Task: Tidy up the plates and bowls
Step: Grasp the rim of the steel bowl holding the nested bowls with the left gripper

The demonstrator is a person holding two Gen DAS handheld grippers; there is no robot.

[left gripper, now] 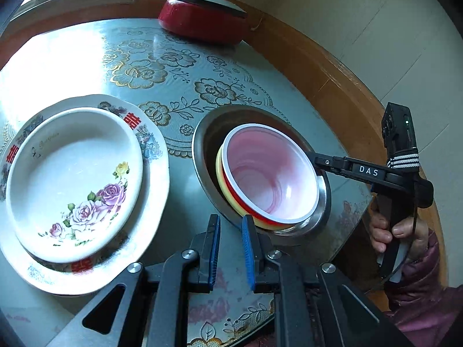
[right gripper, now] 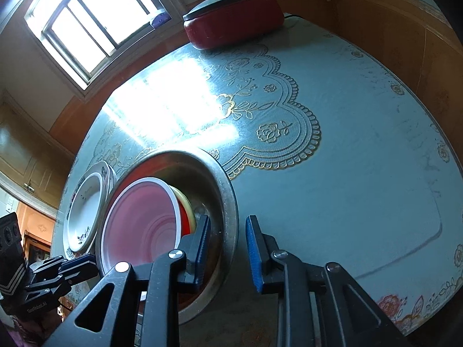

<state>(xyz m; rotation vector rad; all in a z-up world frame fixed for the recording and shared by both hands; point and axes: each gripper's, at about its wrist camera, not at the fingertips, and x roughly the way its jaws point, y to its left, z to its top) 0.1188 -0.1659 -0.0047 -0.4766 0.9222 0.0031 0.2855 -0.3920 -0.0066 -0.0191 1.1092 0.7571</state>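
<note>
A steel bowl (left gripper: 202, 133) stands on the table with a yellow bowl (left gripper: 221, 185) and a red bowl with a white inside (left gripper: 266, 173) nested in it, both tilted. To its left a white rose-painted deep plate (left gripper: 72, 179) rests on a larger patterned plate (left gripper: 156, 173). My left gripper (left gripper: 230, 248) hovers between the two stacks, nearly shut, with only a slim gap and nothing in it. My right gripper (right gripper: 227, 240) straddles the steel bowl's rim (right gripper: 228, 196) beside the red bowl (right gripper: 139, 225), jaws apart and pressing on nothing. In the left wrist view its tip (left gripper: 314, 159) is at the red bowl's edge.
A red electric pot with a lid (left gripper: 202, 20) sits at the table's far edge by the wood-panelled wall. A person's hand (left gripper: 385, 231) holds the right gripper's handle at the table's right edge. The floral tablecloth (right gripper: 347, 159) stretches right of the steel bowl.
</note>
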